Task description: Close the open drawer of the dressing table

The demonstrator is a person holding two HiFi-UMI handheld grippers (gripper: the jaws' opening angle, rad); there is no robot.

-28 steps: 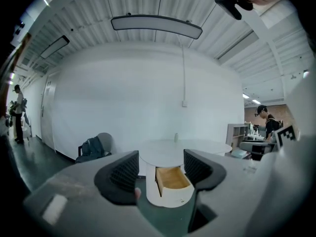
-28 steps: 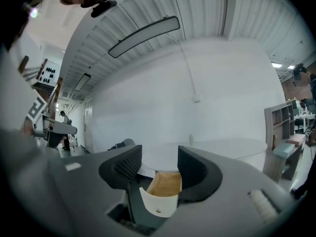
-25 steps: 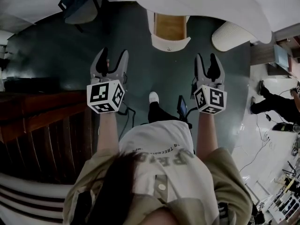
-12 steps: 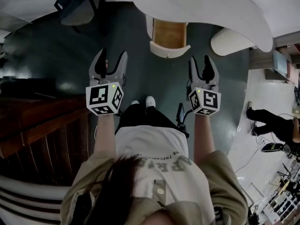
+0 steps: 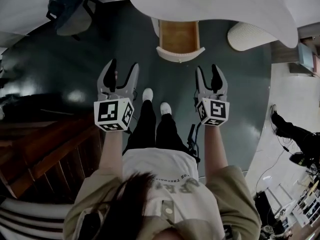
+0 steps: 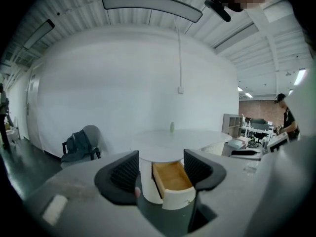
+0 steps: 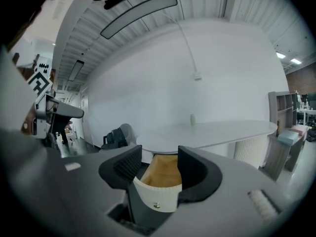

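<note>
The white dressing table (image 5: 215, 6) fills the top of the head view, and its drawer (image 5: 179, 36) stands pulled out, showing a wooden inside and a curved white front (image 5: 181, 55). My left gripper (image 5: 123, 67) is open and empty, short of the drawer and to its left. My right gripper (image 5: 208, 69) is open and empty too, just short of the front's right end. In the left gripper view the drawer (image 6: 170, 176) shows between the jaws of the left gripper (image 6: 160, 169). In the right gripper view the drawer front (image 7: 155, 196) sits close between the jaws of the right gripper (image 7: 159, 169).
A chair with a dark backpack (image 5: 70, 9) stands left of the table. A white ribbed bin (image 5: 250, 36) sits at its right. Dark wooden furniture (image 5: 45, 139) runs along the left. Another person (image 5: 295, 134) is at the far right. A small bottle (image 6: 172, 127) stands on the tabletop.
Both grippers have moved forward and lower, closer to the drawer. The person holding them has stepped toward the table. The jaws stay open.
</note>
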